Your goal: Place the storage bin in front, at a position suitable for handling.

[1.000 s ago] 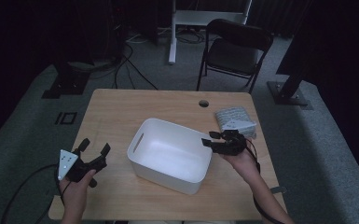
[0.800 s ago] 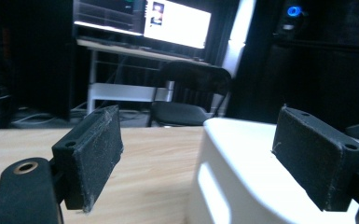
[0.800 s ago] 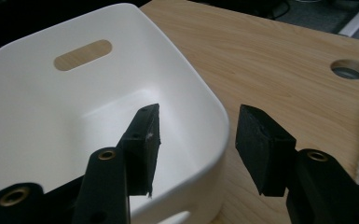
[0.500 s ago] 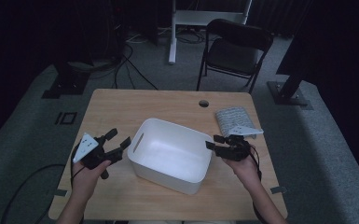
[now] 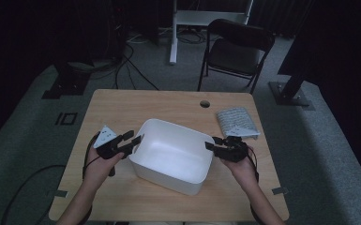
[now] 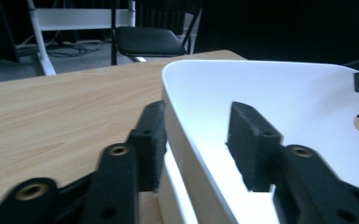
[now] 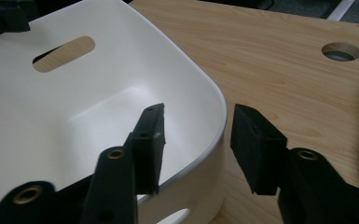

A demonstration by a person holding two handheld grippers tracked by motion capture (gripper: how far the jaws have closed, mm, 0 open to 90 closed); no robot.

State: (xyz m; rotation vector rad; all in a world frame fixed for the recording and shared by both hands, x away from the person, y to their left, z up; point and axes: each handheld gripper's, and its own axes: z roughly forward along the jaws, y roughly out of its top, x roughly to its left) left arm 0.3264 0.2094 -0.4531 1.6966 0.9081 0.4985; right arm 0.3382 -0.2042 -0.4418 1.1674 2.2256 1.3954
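High view: one white plastic tub [image 5: 172, 154] near centre of a wooden table [image 5: 169, 101], slightly toward the near edge. Left gripper [image 5: 133, 139] at the tub's left wall, right gripper [image 5: 212, 144] at its right wall, one hand behind each. One grey folded cloth [image 5: 236, 122] far right on the table, well apart from the tub. One round cable hole [image 5: 205, 103] in the tabletop beyond the tub. One black folding chair [image 5: 236, 51] and one white stand [image 5: 206, 21] on the floor past the far edge.

Left gripper view: straddles the tub rim [image 6: 186, 135]; one pad [image 6: 151, 140] touching the outer wall, other pad [image 6: 251, 140] inside the tub with a visible gap to the wall. Jaws have just been closing, tub wall between them, not yet clamped from both sides. Narrowed, but still apart. Rim contact not readable from the high view.

Right gripper view: straddles the opposite rim [image 7: 214, 121]; one pad [image 7: 151, 140] inside, other pad [image 7: 256, 144] outside over the tabletop, neither pressing the wall. Jaws have just been closing a little, wall between them. Two handle slots visible here: one [image 7: 65, 53] in the far wall, one [image 7: 177, 217] just below the near rim. Cloth edge at the right border, cable hole top right.

Count: two grippers, one tub, one cloth, one chair.
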